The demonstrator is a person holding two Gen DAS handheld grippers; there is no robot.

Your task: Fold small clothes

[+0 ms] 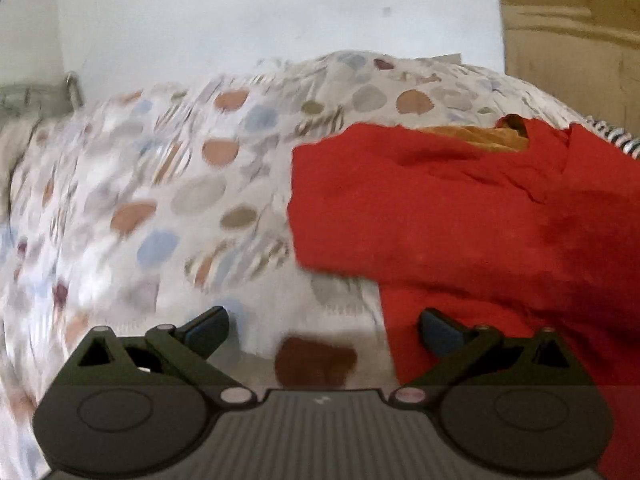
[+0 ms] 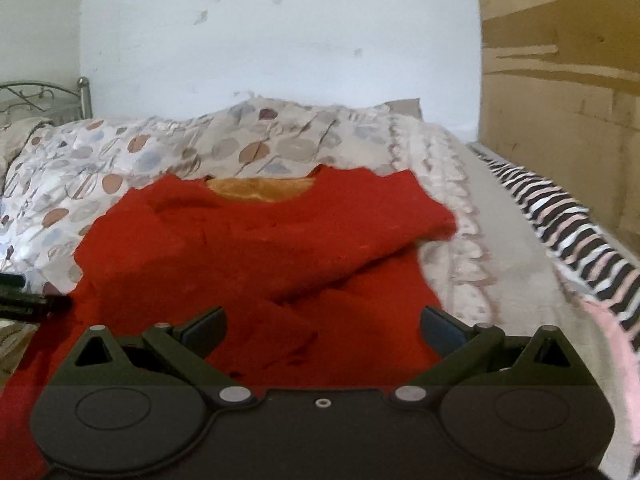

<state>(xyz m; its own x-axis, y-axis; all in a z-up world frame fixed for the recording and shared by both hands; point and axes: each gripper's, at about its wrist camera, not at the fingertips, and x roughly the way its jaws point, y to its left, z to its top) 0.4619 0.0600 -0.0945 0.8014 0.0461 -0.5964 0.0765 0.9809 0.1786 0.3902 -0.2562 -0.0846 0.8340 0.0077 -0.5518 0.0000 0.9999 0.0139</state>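
Note:
A small red top (image 2: 260, 248) lies flat on the bed, neck away from me, with golden-orange lining (image 2: 260, 190) showing in the neck opening. One sleeve is folded diagonally across its front. My right gripper (image 2: 322, 328) hovers over the top's near part, open wide, with nothing pinched. My left gripper (image 1: 324, 330) is also open wide and holds nothing. It sits over the bedspread at the red top's (image 1: 460, 208) left edge, its right finger (image 1: 440, 332) above the red cloth. A black part at the left edge of the right wrist view (image 2: 24, 300) looks like the left gripper.
A bedspread (image 1: 180, 200) with coloured dots covers the bed (image 2: 200, 148). A black-and-white striped cloth (image 2: 560, 220) runs along the bed's right side. Brown board panels (image 2: 560, 80) stand at the right, a white wall behind, and a metal bed frame (image 2: 84, 96) at the far left.

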